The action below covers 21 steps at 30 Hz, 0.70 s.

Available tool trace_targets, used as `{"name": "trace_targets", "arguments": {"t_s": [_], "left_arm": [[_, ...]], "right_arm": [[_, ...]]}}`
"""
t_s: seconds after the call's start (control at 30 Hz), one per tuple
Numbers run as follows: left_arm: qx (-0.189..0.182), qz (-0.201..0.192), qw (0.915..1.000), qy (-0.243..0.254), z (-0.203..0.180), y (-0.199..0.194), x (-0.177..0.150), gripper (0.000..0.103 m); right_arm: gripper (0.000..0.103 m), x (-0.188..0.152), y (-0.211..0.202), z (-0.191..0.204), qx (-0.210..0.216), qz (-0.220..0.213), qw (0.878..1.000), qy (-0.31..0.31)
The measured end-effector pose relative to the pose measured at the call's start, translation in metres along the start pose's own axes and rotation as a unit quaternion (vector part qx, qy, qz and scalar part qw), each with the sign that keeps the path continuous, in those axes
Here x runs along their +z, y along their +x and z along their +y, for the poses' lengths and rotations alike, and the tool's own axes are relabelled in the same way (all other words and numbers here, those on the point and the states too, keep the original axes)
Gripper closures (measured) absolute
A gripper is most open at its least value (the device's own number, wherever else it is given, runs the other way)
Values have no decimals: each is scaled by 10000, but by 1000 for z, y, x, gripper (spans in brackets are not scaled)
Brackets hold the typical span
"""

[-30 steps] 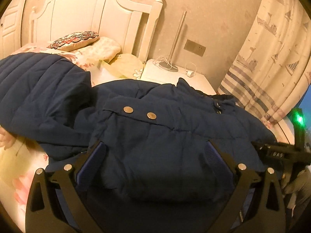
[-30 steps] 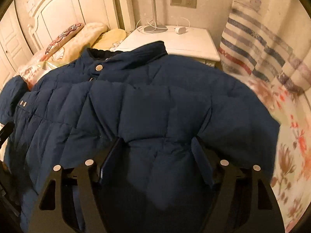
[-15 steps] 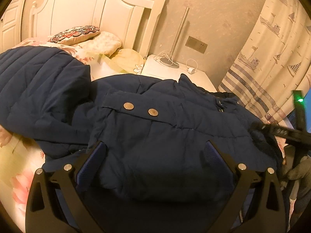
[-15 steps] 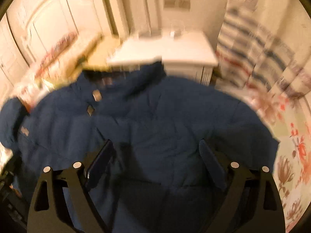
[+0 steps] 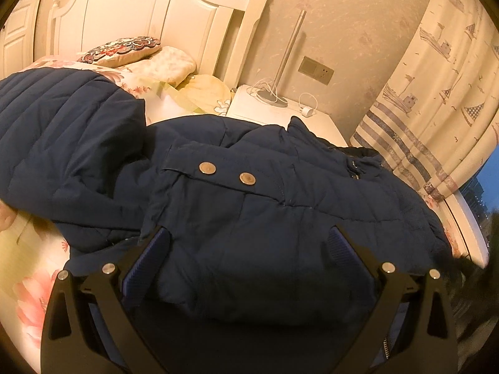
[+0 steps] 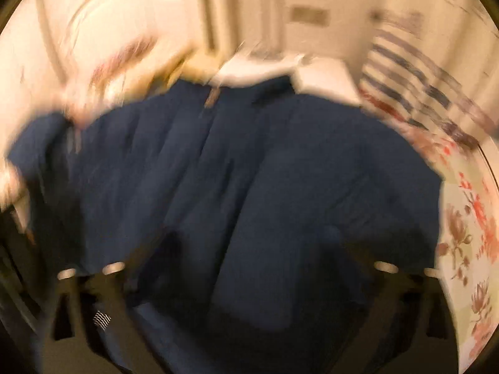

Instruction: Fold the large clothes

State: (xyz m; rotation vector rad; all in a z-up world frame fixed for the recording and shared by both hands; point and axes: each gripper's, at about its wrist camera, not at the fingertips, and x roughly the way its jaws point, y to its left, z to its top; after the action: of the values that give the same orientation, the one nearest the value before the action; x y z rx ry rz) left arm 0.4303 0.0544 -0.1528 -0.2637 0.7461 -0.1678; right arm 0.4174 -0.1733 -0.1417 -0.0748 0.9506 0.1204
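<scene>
A dark blue padded jacket (image 5: 249, 218) lies spread on the bed, its two metal snaps (image 5: 207, 167) facing up and a quilted part (image 5: 62, 140) folded over at the left. My left gripper (image 5: 249, 243) rests low over the jacket with wide jaws; a puffy fold lies between the fingers and I see no squeeze. The right wrist view is blurred by motion. There the jacket (image 6: 249, 171) fills the middle. The right gripper (image 6: 249, 243) has its jaws opening wide, with cloth below and between them, not pressed.
The floral bedsheet (image 5: 28, 268) shows at the left and also beside the jacket (image 6: 467, 233). Pillows (image 5: 124, 48) and a white headboard (image 5: 140, 9) stand behind. A white nightstand (image 5: 265, 112) with cables and a striped curtain (image 5: 436, 93) are at the right.
The right gripper's jaws have spread and let go of the jacket fold, and it has drawn back fast. It has slid out of the left wrist view. The left gripper stays put.
</scene>
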Motion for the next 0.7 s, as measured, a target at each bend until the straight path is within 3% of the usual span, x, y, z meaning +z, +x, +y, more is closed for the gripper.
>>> {"name": "trace_targets", "arguments": {"t_s": [0.1,0.17,0.2,0.27,0.3,0.37,0.43,0.47,0.53,0.63,0.7], "left_arm": [[-364,-218,9989,-208,12,-22,3,3],[-551,-624,9937,-745,38,-49,11,3],[-556,-926,9866,-1225,62,-67,16,3],[-501,-1324,9651,-2204,115,-92,22,3],[-411,-1509,9455,-2858,153,-104,22,4],[-65,-1689,9178,-3593,205,-117,19,8],[390,-1713,8966,-4065,253,-124,18,26],[463,-1750,8909,-4166,271,-127,20,31],[608,-1692,8903,-4183,297,-125,29,44],[654,-1435,9059,-3931,320,-113,53,44],[739,-1320,9115,-3824,326,-106,66,47]], "right_arm": [[4,2,2,4,-167,-12,9998,-68],[4,2,4,0,-56,5,10000,17],[4,3,5,-3,-6,5,10000,64],[4,1,5,-2,-1,0,10000,72],[4,0,5,-1,-15,-5,10000,69],[4,-1,3,1,-22,-17,10000,81],[4,-2,3,2,-21,-30,10000,92],[4,-4,3,3,-21,-36,9999,93],[4,-5,2,4,-27,-50,9999,101],[4,-5,2,4,-23,-63,9999,111],[4,-4,3,3,-1,-68,9999,123]]}}
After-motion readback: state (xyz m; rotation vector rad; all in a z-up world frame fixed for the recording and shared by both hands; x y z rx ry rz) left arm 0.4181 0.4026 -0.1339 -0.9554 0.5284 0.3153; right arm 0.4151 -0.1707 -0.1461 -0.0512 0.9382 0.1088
